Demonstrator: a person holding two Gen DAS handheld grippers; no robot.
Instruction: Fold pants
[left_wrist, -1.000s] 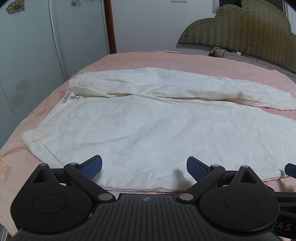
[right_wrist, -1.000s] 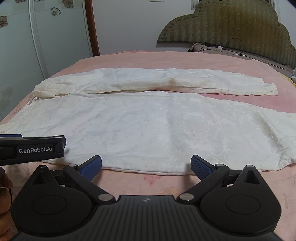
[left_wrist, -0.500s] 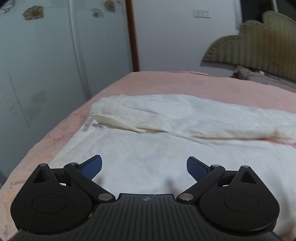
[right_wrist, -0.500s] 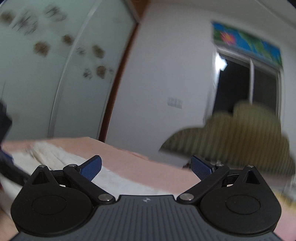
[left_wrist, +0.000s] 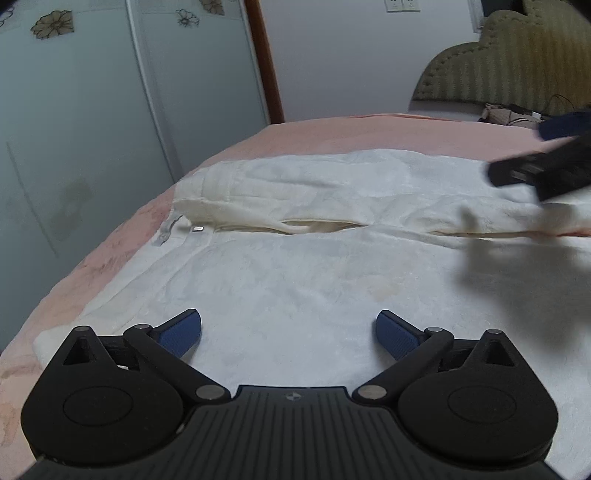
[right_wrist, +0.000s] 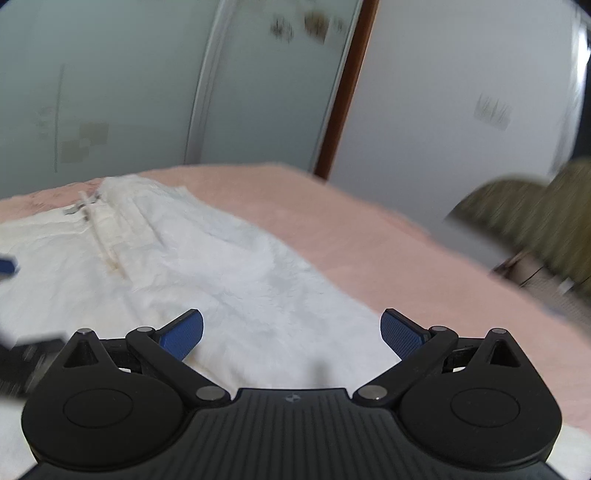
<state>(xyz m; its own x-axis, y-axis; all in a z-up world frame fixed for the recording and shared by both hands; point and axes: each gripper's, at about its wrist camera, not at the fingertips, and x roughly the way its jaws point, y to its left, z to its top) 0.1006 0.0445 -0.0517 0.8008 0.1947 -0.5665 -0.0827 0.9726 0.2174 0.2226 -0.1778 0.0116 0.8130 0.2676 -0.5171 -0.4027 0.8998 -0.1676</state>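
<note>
White pants (left_wrist: 295, 266) lie spread flat on a pink bed (left_wrist: 369, 133), waistband at the left, the two legs running to the right. My left gripper (left_wrist: 289, 334) is open and empty, low over the near leg by the waist. My right gripper (right_wrist: 291, 334) is open and empty over the far leg; the pants (right_wrist: 207, 266) fill the left of its view. The right gripper also shows as a dark blurred shape (left_wrist: 546, 170) at the right edge of the left wrist view.
Frosted wardrobe doors (left_wrist: 92, 129) stand left of the bed. A padded green headboard (left_wrist: 509, 66) is at the back right. The bed's left edge (left_wrist: 55, 295) is close to the waistband. Cables and clutter (left_wrist: 513, 114) lie near the headboard.
Both grippers moved forward over the pants from the near edge. The right gripper swung up and across to the far leg and now faces left. Both stayed open.
</note>
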